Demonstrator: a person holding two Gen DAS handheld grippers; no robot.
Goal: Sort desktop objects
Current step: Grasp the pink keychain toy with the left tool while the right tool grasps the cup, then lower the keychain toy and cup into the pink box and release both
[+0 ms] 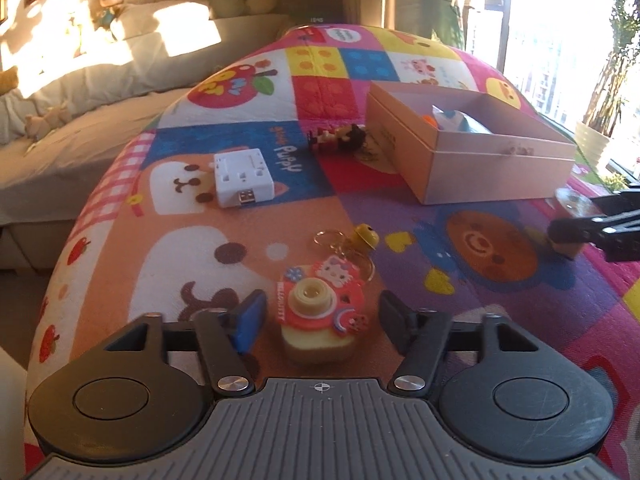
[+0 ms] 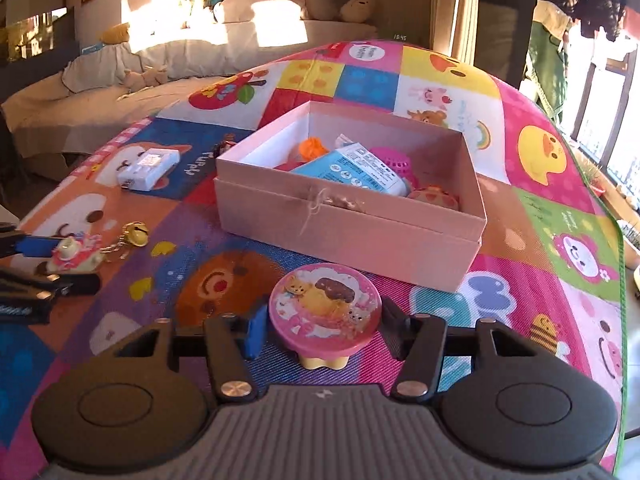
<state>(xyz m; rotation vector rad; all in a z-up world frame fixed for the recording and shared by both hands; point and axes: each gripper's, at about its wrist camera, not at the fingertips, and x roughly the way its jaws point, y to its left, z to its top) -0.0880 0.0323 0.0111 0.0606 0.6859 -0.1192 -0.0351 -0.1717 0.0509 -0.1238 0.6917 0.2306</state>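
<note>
A pink cardboard box with several items inside stands on a colourful play mat. My right gripper is shut on a round jar with a pink cartoon lid, just in front of the box. A red and cream toy camera keychain with a gold bell lies between the fingers of my left gripper. That gripper is open, with a thin gap on each side of the toy. From the left wrist view, the right gripper shows at the right edge, beside the box.
A white plug adapter lies on the mat to the left of the box. A small doll figure rests against the box's left wall. A sofa with soft toys runs behind the mat. A window and plants are on the right.
</note>
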